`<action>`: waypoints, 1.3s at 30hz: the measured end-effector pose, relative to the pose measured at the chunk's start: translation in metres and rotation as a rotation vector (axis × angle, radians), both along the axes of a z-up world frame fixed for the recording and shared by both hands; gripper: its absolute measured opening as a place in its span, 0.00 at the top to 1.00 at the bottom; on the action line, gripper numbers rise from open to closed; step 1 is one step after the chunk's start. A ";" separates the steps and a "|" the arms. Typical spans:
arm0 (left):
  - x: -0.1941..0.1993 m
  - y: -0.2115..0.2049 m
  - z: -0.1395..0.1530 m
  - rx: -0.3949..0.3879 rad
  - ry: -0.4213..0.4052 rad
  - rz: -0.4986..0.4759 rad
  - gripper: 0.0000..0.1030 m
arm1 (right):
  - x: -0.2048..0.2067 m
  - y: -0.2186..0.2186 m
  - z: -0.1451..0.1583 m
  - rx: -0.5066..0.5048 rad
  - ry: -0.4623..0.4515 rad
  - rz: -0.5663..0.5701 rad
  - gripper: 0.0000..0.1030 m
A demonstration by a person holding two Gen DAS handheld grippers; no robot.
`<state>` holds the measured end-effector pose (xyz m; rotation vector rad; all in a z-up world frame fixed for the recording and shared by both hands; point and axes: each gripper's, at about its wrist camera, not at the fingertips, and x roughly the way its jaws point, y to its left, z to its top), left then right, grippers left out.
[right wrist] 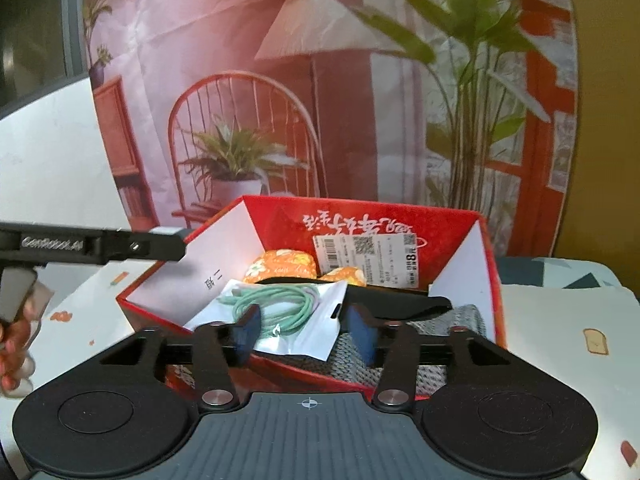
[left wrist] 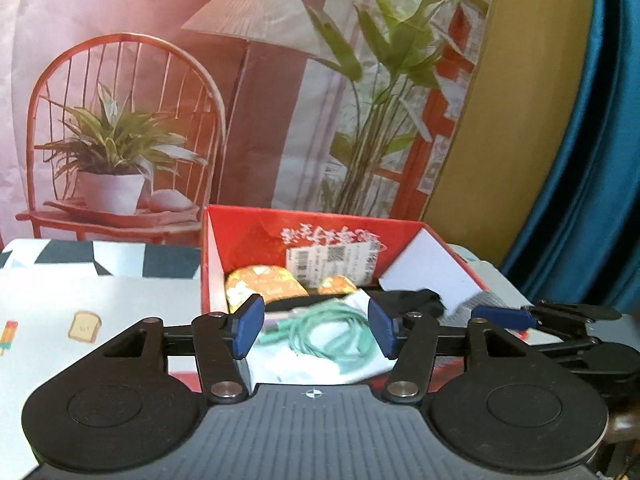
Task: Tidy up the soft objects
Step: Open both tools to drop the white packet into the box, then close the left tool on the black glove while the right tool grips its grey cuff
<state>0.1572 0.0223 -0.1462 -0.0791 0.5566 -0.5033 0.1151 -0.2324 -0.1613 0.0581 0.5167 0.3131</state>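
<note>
Behind the table (left wrist: 60, 300) a printed backdrop (left wrist: 160, 80) is hung, showing a red chair, a lamp and leafy plants; a blue curtain (left wrist: 592, 160) is seen at the far right of the left wrist view.

The left gripper (left wrist: 316, 330) is held spread, its blue pads apart on either side of a clear pouch (left wrist: 304, 356) with a coiled green cable (left wrist: 332, 328) inside. No pad is seen pressing on the pouch. The right gripper (right wrist: 306, 334) is likewise spread, its pads standing near the pouch's lower edge without a visible pinch. The pouch (right wrist: 280, 316) is laid on top of the other things in a red box (right wrist: 460, 240), overhanging the near wall.

Under and beside the pouch a black cloth (right wrist: 400, 300) and a grey knit piece (right wrist: 464, 320) are packed; two orange flowered soft items (right wrist: 280, 266) are lodged against the far wall.

White script is printed upside down on the box's far inner wall, and a white shipping label (right wrist: 368, 260) with barcode and QR code is stuck below it; its small print cannot be read. Small characters are marked on the left flap. "GenRobot.AI" is printed on the left gripper's side, seen crossing at the left of the right wrist view, with a hand (right wrist: 16, 344) below it.

Open tablecloth, printed with toast and ice lollies, is left on both sides of the box.
</note>
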 end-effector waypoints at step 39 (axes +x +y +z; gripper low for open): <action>-0.081 0.008 -0.132 0.025 0.304 -0.029 0.72 | -0.099 -0.014 -0.100 0.008 0.198 -0.067 0.23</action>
